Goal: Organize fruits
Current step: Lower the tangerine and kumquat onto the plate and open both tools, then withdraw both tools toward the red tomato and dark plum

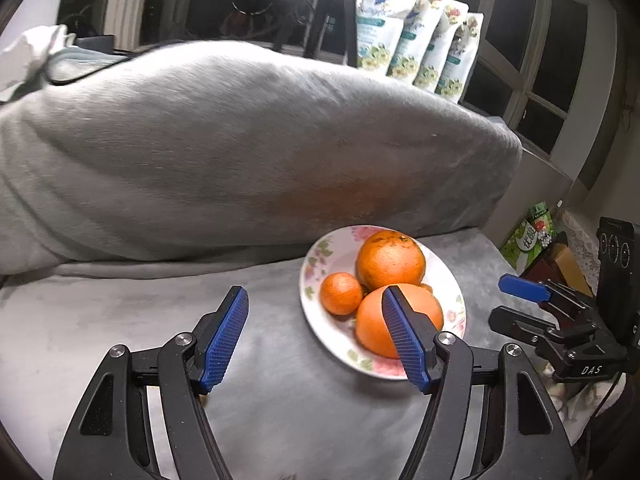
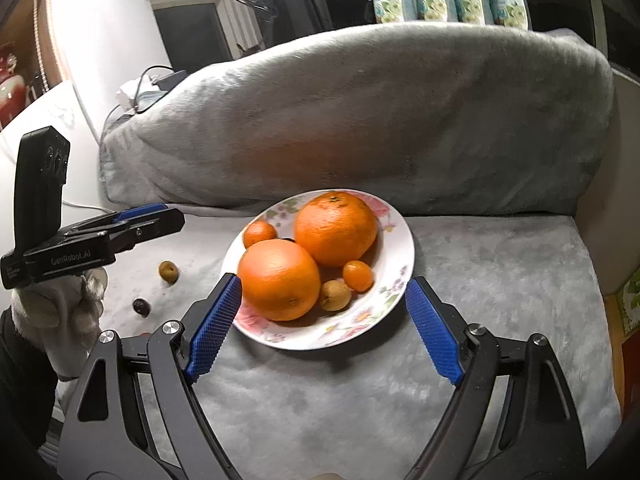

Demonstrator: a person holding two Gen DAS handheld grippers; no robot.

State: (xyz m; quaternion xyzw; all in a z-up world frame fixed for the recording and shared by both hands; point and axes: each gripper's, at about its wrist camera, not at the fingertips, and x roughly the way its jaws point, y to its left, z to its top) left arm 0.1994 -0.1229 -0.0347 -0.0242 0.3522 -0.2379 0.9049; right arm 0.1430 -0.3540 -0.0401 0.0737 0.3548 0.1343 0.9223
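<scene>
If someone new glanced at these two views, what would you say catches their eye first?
Most likely the floral plate on the grey blanket, piled with two big oranges and smaller fruit. Next, the blue-padded jaws of both grippers, open and empty in front of it. Two small fruits lie off the plate, to its left in the right wrist view.

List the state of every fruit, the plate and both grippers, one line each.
left gripper: open, empty
right gripper: open, empty
floral plate: upright on the grey cloth, holding fruit
two large oranges: on the plate, touching
two small oranges: on the plate
brown fruit: on the plate
second brown fruit: on the cloth, off the plate
dark fruit: on the cloth, off the plate
</scene>
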